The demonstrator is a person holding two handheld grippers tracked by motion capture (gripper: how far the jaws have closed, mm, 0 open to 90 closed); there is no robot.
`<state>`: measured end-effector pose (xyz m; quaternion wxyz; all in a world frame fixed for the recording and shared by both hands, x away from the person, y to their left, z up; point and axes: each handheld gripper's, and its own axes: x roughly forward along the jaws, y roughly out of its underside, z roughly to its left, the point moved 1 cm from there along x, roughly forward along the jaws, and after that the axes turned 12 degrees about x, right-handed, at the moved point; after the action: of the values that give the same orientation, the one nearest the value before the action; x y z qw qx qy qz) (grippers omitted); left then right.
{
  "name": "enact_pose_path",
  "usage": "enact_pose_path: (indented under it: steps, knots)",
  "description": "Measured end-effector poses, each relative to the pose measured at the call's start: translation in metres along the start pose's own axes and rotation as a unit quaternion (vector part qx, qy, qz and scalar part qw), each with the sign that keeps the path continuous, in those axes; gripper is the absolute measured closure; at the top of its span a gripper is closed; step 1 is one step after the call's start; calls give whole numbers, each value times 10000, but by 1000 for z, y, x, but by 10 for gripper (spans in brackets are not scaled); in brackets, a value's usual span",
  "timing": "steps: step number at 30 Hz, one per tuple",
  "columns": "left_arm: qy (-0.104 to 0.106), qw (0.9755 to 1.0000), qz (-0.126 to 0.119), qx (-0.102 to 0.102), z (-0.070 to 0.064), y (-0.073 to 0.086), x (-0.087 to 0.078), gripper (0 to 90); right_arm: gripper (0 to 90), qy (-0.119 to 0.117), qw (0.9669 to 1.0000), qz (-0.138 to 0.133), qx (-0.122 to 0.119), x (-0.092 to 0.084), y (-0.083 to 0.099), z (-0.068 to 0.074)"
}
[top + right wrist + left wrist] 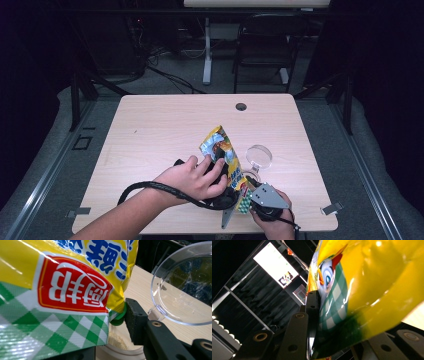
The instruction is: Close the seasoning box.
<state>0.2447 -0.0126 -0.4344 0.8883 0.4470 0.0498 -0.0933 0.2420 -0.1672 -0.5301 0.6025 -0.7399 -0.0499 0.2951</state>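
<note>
Both grippers, left [218,172] and right [250,196], have fingers clamped on a yellow packet [223,150] above a jar [120,350]. Tilting it carelessly could spill powder across the desk [150,130].

A wooden table [150,130] is filling the middle of the high view, with a dark round grommet hole [241,106] sitting near its far edge. Beyond the table, a black chair [262,45] is standing on the grey floor, and a white desk leg [207,50] is rising just beside that chair.
</note>
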Motion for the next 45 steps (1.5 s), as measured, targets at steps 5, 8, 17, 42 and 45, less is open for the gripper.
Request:
enact_pose_path:
  steps: [5, 8, 17, 42, 45]
  knots:
    - [14, 10000, -19, -1, 2, 0, 0, 774, 706, -17, 10000, -6, 22, 0, 0, -1]
    - [7, 10000, -34, -3, 3, 0, 1, 778, 707, 6, 10000, -14, 45, -1, 0, -1]
    - [37, 10000, -15, 64, 5, 0, 0, 788, 706, -17, 9999, -36, 103, -1, 0, -2]
    - [177, 9997, -139, 117, 16, 8, -2, 796, 706, -134, 9995, -56, 277, -7, -6, -3]
    - [175, 9996, -140, 184, 17, 9, -2, 797, 706, -149, 9994, -61, 290, -8, -6, -3]
